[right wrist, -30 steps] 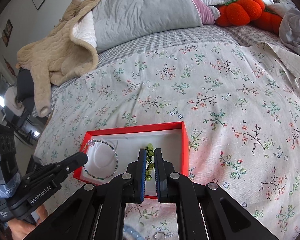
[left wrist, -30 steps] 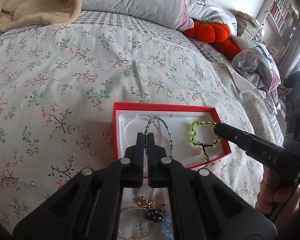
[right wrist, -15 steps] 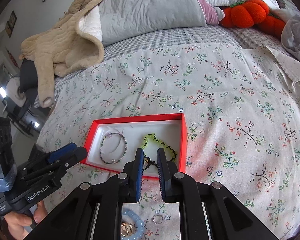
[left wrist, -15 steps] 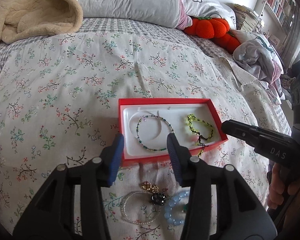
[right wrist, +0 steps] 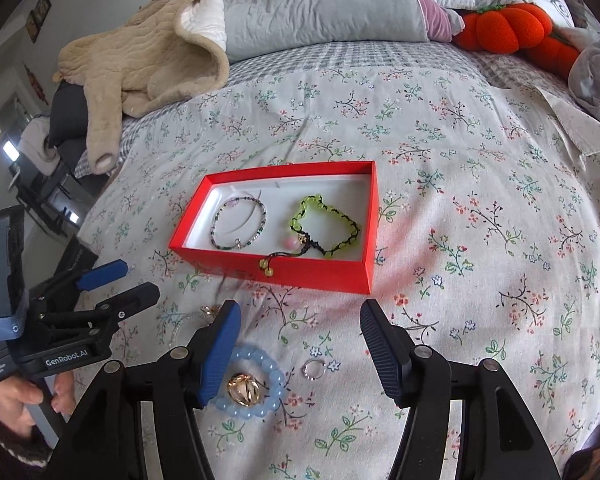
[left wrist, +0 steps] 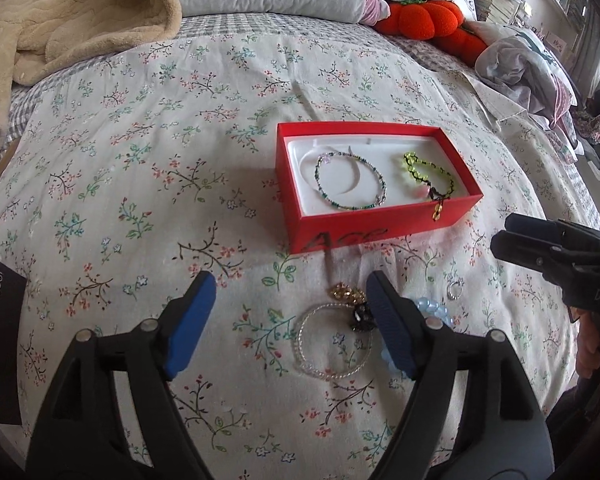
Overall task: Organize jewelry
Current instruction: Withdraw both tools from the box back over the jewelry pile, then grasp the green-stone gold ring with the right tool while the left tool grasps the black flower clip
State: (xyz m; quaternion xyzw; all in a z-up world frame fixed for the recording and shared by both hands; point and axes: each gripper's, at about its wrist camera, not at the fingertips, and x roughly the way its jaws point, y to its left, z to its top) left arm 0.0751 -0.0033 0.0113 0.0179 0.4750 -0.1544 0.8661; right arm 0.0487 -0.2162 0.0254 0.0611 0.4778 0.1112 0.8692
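Near bed's front edge: hovering, both jaws just opening, empty. Left gripper (left wrist: 288, 316) lying nearest clear bead bracelet (left wrist: 332, 342); right gripper (right wrist: 300, 344) nearest blue bead bracelet (right wrist: 256, 384); red box (right wrist: 300, 272) lying beyond.

Floral-covered bed (right wrist: 480, 208) under red box (right wrist: 300, 270), loose bracelets (right wrist: 256, 384).

Left gripper (left wrist: 288, 300): angled downward, jaws wide apart, just been opening, nothing between the blue pads. Right gripper (right wrist: 300, 334): same downward tilt, jaws just been opening, empty. A hand (right wrist: 24, 398) grips the left handle.
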